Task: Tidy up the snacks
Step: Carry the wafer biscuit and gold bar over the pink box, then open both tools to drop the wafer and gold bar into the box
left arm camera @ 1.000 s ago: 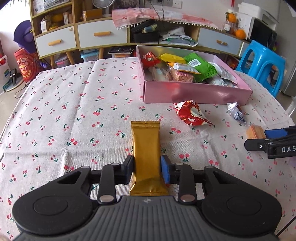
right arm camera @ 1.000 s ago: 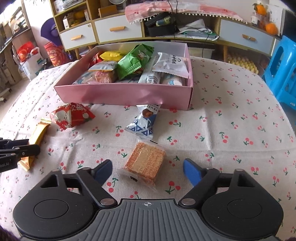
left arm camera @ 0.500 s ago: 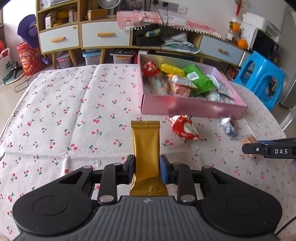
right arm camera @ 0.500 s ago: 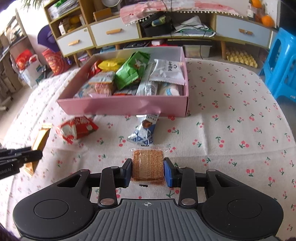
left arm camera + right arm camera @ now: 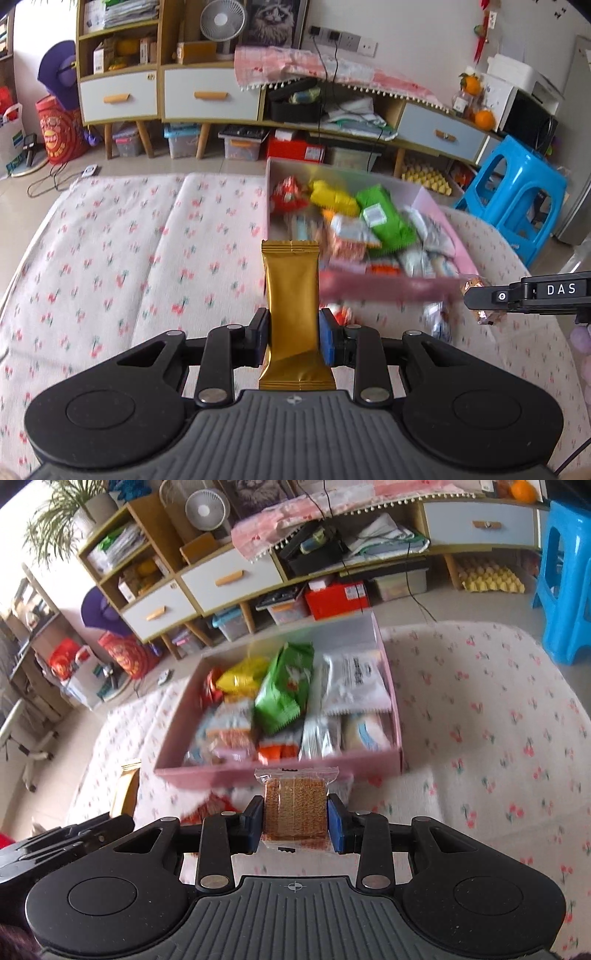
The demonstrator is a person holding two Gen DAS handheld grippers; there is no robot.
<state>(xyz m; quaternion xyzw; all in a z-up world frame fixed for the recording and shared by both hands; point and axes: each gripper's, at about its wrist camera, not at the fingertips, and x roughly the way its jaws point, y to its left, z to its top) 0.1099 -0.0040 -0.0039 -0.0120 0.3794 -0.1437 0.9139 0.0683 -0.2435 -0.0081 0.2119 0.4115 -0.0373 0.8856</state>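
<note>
Left wrist view: the left gripper (image 5: 291,341) is clamped on a gold snack bar (image 5: 291,295), its pads pressing both long edges of the wrapper, and the bar stands up off the cherry-print tablecloth (image 5: 110,266). At the right edge of the same view the right gripper (image 5: 480,295) appears side-on with its own load.

Right wrist view confirms that load — the right gripper's pads are closed on a clear-wrapped cracker pack (image 5: 295,805), held clear of the cloth and just short of the near wall of the pink box (image 5: 391,701).

Progress, judged from how things lie:
- Done: the box already carries most of the stock — a green packet (image 5: 286,686), a yellow packet (image 5: 240,677), a white sachet (image 5: 354,679), a red packet at the far left corner, and several more beneath them.
- In hand: two items, one per gripper, both lifted and pointed toward the box but neither yet over it.
- Left: a red wrapper (image 5: 341,314) and a silvery wrapper lie on the cloth against the near wall of the box, both blurred and partly hidden by the grippers.

Assessment: the task looks well past halfway. Two deposits are pending, then apparently two further pickups. I see no other stray snacks on the visible cloth, though its near edge is hidden behind the gripper bodies.
</note>
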